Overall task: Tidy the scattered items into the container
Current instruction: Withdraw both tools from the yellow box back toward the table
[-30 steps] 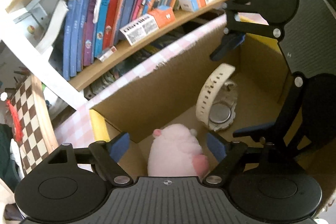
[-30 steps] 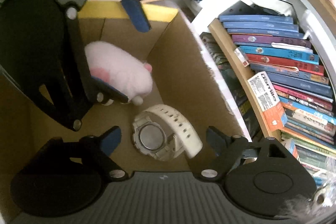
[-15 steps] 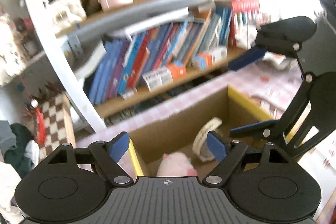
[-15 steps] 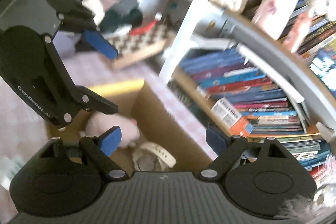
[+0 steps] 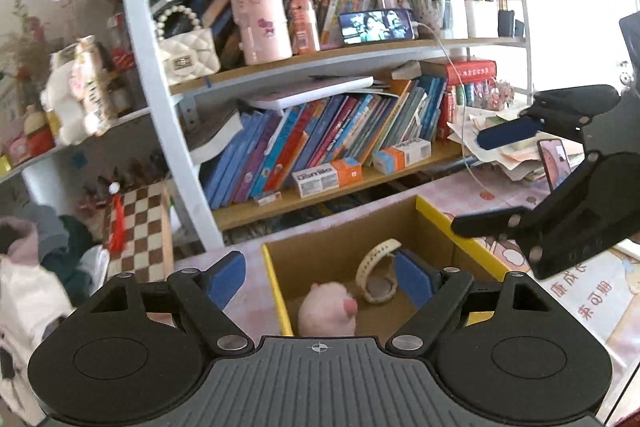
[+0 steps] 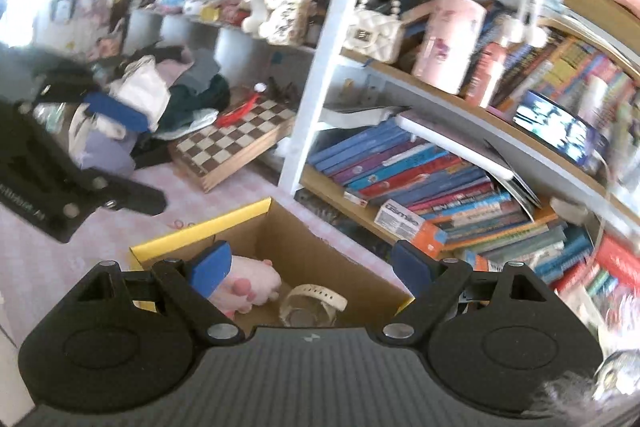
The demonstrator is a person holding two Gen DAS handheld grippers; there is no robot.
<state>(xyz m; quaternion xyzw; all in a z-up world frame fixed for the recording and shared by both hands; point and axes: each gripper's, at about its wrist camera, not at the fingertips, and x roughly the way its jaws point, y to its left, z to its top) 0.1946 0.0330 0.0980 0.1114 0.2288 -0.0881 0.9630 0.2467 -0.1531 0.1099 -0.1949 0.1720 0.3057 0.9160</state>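
A cardboard box (image 5: 340, 247) with a yellow rim sits on the pink checked table. Inside it lie a pink plush toy (image 5: 326, 315) and a cream wristwatch (image 5: 378, 271). The right wrist view shows the same box (image 6: 312, 247), plush toy (image 6: 252, 285) and watch (image 6: 314, 301). My left gripper (image 5: 320, 277) hangs open above the box with nothing between its fingers. My right gripper (image 6: 308, 265) is also open and empty above the box. The right gripper (image 5: 496, 173) shows at the right of the left wrist view, the left gripper (image 6: 120, 151) at the left of the right wrist view.
A bookshelf (image 5: 320, 147) full of books stands close behind the box. A chessboard (image 5: 138, 227) leans at the left beside a heap of clothes (image 6: 160, 99). A phone (image 5: 554, 163) and papers lie at the right. A printed mat (image 5: 588, 299) covers the table's right side.
Both grippers have lifted up and back out of the box, staying open. The plush toy and the watch stay inside, and the box now looks smaller and lower in both views.
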